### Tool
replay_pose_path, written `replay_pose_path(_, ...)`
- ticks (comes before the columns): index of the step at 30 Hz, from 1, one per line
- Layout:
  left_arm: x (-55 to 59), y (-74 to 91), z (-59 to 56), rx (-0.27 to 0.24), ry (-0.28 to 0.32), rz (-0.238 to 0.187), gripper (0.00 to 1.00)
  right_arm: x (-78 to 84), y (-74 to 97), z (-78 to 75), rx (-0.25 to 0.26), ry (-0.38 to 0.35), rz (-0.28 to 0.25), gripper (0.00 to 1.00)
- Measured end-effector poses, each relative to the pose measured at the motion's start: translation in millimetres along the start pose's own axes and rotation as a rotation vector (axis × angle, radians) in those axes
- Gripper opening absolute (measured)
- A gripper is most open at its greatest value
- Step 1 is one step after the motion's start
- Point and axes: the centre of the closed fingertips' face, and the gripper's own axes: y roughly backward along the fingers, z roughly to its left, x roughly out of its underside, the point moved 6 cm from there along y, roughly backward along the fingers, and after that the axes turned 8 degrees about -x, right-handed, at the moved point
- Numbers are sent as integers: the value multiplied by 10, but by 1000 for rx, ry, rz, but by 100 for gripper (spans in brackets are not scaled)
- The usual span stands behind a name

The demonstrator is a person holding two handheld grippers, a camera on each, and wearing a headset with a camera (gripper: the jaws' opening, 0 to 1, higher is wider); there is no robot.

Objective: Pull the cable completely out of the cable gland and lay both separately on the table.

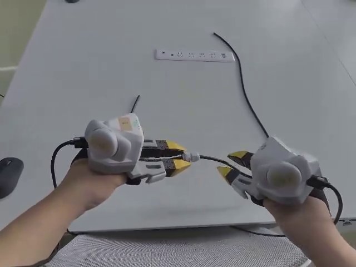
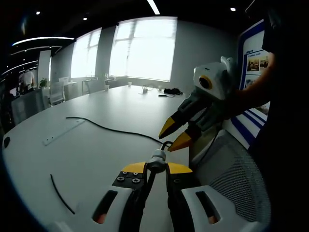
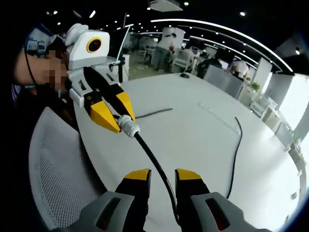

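Left gripper [image 1: 177, 158] clamps the gland [image 1: 191, 157]; right gripper [image 1: 232, 164] stands apart-jawed.
Cable [image 1: 211, 160] leaves the gland rightward (passing between the right jaws), above the table's [image 1: 167, 100] near edge.

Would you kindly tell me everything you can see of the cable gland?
The gland is a small, pale grey, plastic-looking fitting with a ribbed round body. It lies roughly level in the air above the table, clamped between the yellow-tipped jaws of the left tool, its end sticking out past them. The black cable comes out of that end and runs between the open jaws of the right tool.
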Motion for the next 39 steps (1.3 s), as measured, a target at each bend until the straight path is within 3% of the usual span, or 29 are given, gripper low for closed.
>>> replay_pose_path(8,26,-9,-7,7,-8,5,15,-156,-135,159,-59,88,12,14)
replay_pose_path(20,23,-31,-6,9,-10,11,15,-274,-216,206,-73,183,29,5)
replay_pose_path(39,9,-36,-1,2,11,6,15,-225,-225,167,-88,125,16,0)
